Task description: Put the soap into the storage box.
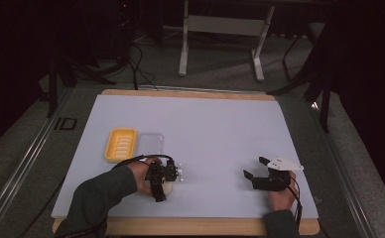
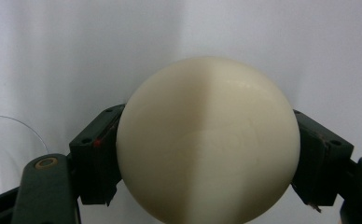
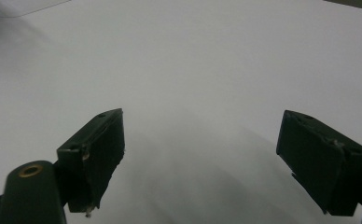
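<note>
Jaws of left gripper (image 2: 207,186) clamp cream ball (image 2: 207,140); clear lid (image 2: 6,154) beside.

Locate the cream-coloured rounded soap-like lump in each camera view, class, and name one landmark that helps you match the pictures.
High view: the cream rounded lump lies near the table's front left, under the left gripper.
Left gripper view: it sits centre frame, both black pads pressed against its sides.
Right gripper view: bare sheet between open jaws.
Shared landmark: the white table sheet.

Yellow tray (image 1: 120,144) beside clear lid (image 1: 151,143), seemingly touching; white tabletop (image 1: 215,129).
</note>
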Motion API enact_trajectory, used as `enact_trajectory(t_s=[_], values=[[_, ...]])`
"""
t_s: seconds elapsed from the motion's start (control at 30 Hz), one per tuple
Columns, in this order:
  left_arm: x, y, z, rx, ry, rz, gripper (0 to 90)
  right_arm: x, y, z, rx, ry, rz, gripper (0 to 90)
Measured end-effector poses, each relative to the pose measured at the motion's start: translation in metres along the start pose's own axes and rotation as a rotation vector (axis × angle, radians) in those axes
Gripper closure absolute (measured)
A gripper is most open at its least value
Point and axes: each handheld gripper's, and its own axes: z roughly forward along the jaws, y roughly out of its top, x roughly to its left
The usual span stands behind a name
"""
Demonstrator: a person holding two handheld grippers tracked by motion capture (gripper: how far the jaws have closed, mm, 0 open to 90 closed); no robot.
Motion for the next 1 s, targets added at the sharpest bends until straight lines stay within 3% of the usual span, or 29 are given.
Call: enact_trajectory(t_s=[0.57, 1.0], values=[[-0.0016, 0.0042, -0.0009, 0.027, 0.012, 0.02, 23.8, 0.0002, 0.0001, 0.0001, 0.002, 0.002, 0.0, 14.9], [-0.0009, 0.0025, -0.0012, 0.043, -0.009, 0.018, 23.9, 0.0003, 0.0002, 0.0001, 0.002, 0.002, -0.001, 14.9]])
